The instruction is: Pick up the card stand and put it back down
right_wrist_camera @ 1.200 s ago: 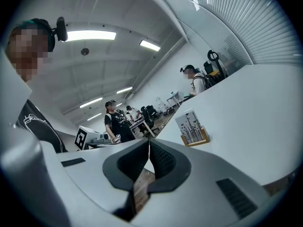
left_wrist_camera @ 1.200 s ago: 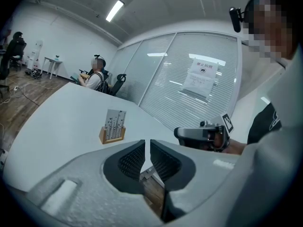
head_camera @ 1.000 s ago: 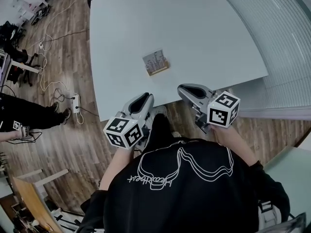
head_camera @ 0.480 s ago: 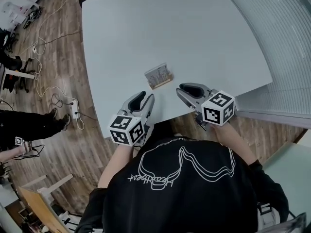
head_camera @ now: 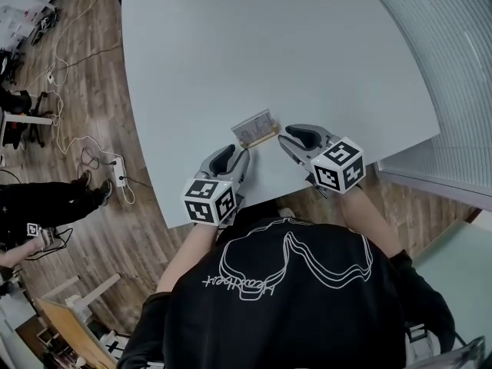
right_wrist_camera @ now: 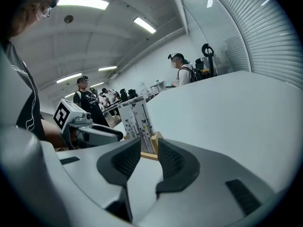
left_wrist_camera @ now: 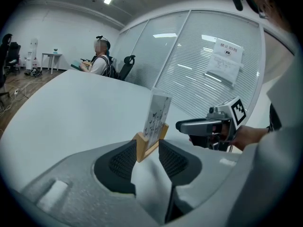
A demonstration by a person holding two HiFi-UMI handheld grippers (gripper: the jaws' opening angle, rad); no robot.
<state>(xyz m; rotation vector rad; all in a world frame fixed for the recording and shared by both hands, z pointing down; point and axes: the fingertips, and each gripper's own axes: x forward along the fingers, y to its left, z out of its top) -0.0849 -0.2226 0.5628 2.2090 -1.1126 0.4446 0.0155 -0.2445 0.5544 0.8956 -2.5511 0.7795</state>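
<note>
The card stand [head_camera: 256, 127], a small wooden block with a printed card upright in it, sits on the white table [head_camera: 292, 44] near its front edge. My left gripper [head_camera: 240, 154] points at the stand's left end from the near side, its jaws opening. The wooden end [left_wrist_camera: 142, 148] shows in the gap just beyond the fingertips, and the pads do not press it. My right gripper [head_camera: 284, 134] is close to the stand's right end, jaws also opening. In the right gripper view the stand [right_wrist_camera: 136, 122] stands ahead of the gap, untouched.
The table's front edge [head_camera: 254, 198] runs under both grippers. A glass wall with blinds [head_camera: 453, 75] lies to the right. Cables and a power strip [head_camera: 117, 177] lie on the wooden floor at left. A seated person [left_wrist_camera: 100, 60] is at the table's far end.
Both grippers have moved forward over the table's front edge and closed in on the two ends of the card stand. The stand itself has not moved on the table.
</note>
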